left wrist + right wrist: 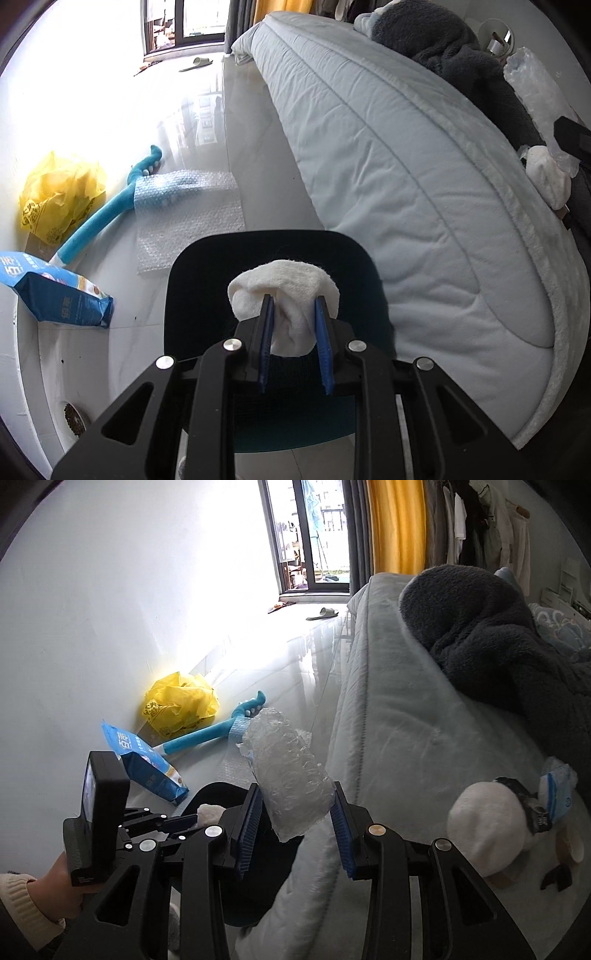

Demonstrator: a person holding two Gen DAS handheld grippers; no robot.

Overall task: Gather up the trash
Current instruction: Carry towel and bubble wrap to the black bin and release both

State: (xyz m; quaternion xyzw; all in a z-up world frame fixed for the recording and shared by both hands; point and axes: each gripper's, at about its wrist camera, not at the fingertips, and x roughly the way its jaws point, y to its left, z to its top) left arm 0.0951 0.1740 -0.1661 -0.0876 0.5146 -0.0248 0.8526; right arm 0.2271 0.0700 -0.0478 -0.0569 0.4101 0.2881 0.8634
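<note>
My left gripper [293, 306] is shut on a crumpled white tissue wad [284, 291] and holds it over the open black trash bin [184, 288] beside the bed. In the right wrist view the left gripper [207, 818] and its wad [208, 812] show above the same bin [214, 794]. My right gripper [295, 805] is shut on a roll of clear bubble wrap [288, 771], held up near the bed edge. That bubble wrap also shows at the right edge of the left wrist view [535, 88].
On the floor by the wall lie a yellow plastic bag [59, 192], a blue foam stick [107, 214], a bubble wrap sheet [188, 218] and a blue snack packet [59, 291]. The light quilted bed [406, 166] carries a dark blanket [443, 40], a white wad [484, 830] and a tissue packet [557, 790].
</note>
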